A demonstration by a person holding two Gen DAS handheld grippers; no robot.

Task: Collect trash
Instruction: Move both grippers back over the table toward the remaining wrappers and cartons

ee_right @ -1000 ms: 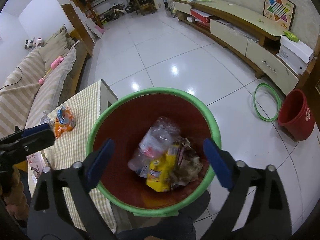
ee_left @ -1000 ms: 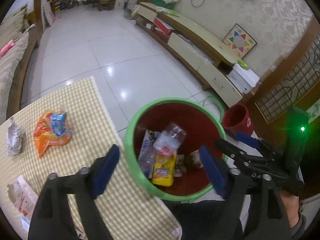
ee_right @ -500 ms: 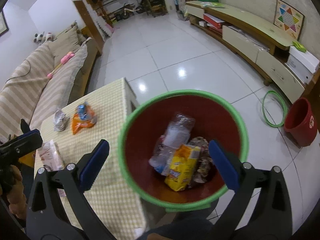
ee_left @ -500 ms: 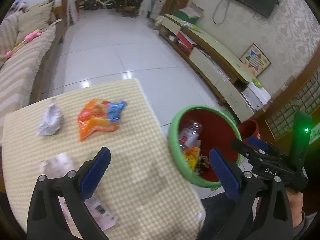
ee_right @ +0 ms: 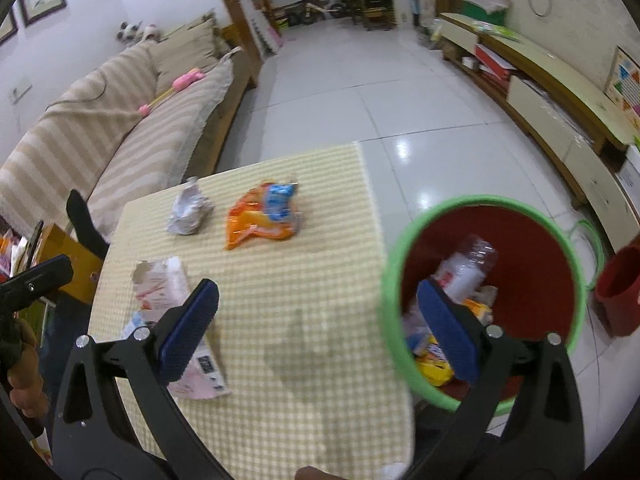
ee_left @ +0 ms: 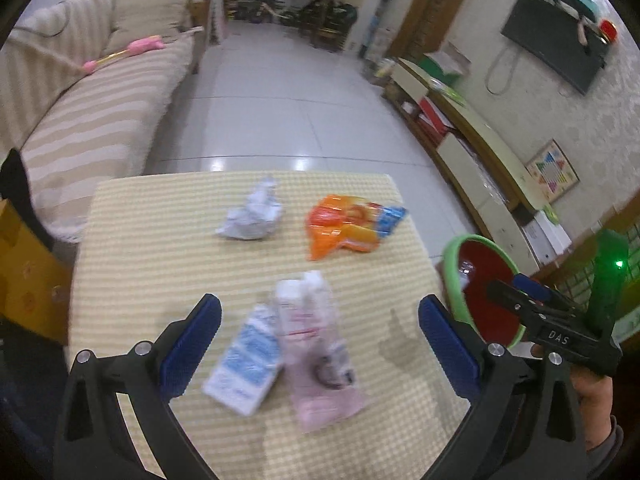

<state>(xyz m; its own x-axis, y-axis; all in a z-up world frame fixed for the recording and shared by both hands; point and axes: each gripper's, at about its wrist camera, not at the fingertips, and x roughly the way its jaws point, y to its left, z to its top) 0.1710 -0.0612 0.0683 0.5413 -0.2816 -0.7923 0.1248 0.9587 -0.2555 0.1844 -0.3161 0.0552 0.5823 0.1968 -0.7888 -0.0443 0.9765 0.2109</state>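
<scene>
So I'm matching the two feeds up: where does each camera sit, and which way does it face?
Left wrist: on the left gripper, looking down over the table's checked cloth at the pink packet; its open fingers and the right gripper show.
Right wrist: on the right gripper, facing the cloth edge and green-rimmed bin; its own open fingers show.
Shared: orange wrapper, crumpled paper, bin.

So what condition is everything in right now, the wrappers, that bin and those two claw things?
Left gripper: open, empty, above the checked tablecloth.
Right gripper: open, empty.
Green-rimmed red bin: uncovered, trash inside.
Orange snack bag: crumpled, lying on the cloth.
White crumpled paper: balled up, on the cloth.
Pink-and-white wrapper: flat.
Blue-and-white packet: flat, touching the pink one.
</scene>
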